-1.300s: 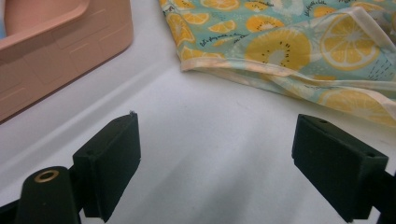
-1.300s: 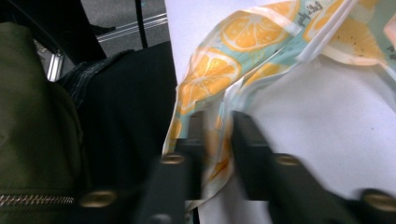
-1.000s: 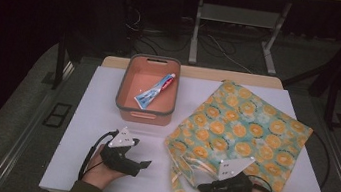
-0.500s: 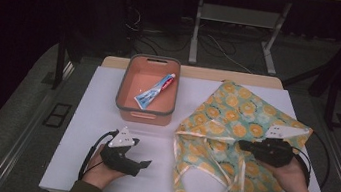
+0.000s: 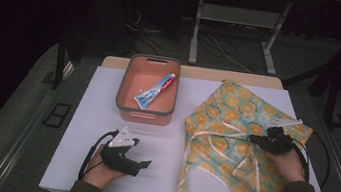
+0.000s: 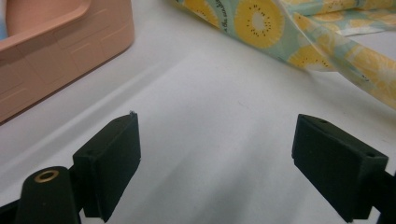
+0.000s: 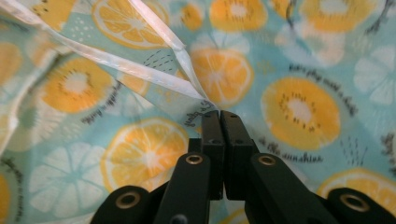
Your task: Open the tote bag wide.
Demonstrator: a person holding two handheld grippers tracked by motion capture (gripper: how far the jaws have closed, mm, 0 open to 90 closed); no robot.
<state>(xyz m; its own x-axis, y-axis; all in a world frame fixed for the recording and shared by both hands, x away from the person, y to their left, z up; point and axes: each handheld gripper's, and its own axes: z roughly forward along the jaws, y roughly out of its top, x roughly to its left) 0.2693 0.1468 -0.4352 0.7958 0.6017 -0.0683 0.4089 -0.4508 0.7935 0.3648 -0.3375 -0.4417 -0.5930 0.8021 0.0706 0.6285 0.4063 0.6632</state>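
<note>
One tote bag [image 5: 233,135], fruit-print fabric, lying flat on the right half of the white worktop [image 5: 96,106], at about 3 o'clock from the worktop centre. Its long axis runs diagonally, from 1 o'clock at the far right corner down to 7 o'clock at the near edge, where the handle loops [image 5: 211,147] lie. One right gripper [image 5: 273,139] sits on the bag's right edge; its fingers [image 7: 211,135] are closed tight, pinching a fold of the bag fabric with a white seam strip running up from the tips. One left gripper [image 5: 135,160] rests on the worktop at 7 o'clock, well apart from the bag, fingers [image 6: 112,158] spread wide with nothing between them. One orange bin [image 5: 127,105] at 11 o'clock, holding one toothpaste tube [image 5: 155,91], cap toward 1 o'clock.
</note>
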